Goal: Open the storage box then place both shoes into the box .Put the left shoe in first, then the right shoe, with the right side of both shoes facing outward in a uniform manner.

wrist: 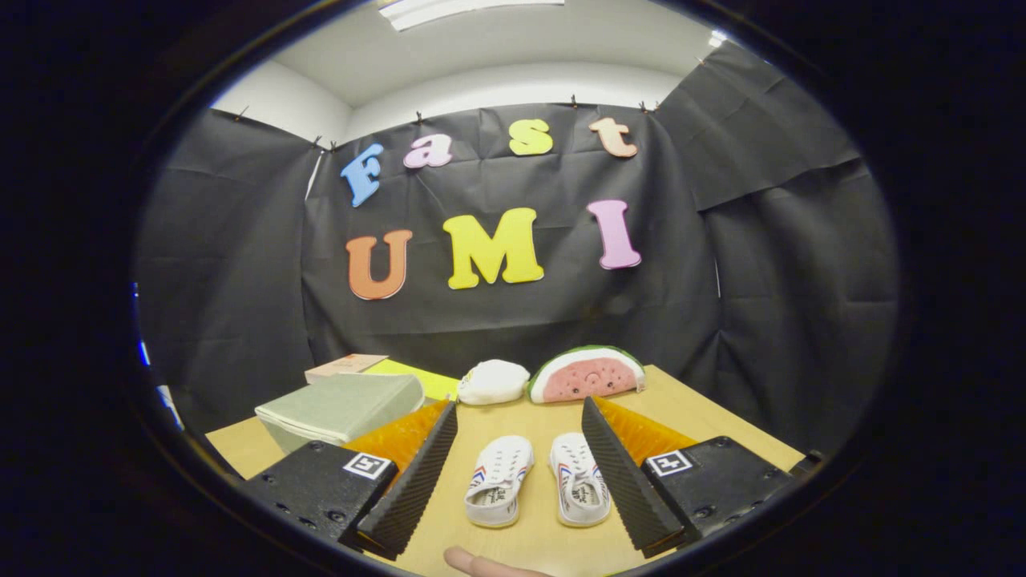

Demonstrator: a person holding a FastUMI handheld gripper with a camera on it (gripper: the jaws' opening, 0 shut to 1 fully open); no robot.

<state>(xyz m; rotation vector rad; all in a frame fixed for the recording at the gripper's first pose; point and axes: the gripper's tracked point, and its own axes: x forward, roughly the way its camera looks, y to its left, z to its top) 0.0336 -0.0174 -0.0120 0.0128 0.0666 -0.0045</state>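
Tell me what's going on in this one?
A person is holding a tool open above a wooden table, touching nothing. Two white sneakers lie side by side between its fingers. The grey-green storage box sits closed beyond the left finger. A watermelon plush and a white pouch lie farther back.

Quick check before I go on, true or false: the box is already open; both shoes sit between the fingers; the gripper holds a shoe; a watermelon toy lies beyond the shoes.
1. The storage box is open. False: its lid is shut.
2. Both shoes lie between the fingers. True: the left shoe and the right shoe lie side by side on the table.
3. The gripper holds a shoe. False: its fingers stand wide apart, touching neither.
4. A watermelon toy lies beyond the shoes. True.
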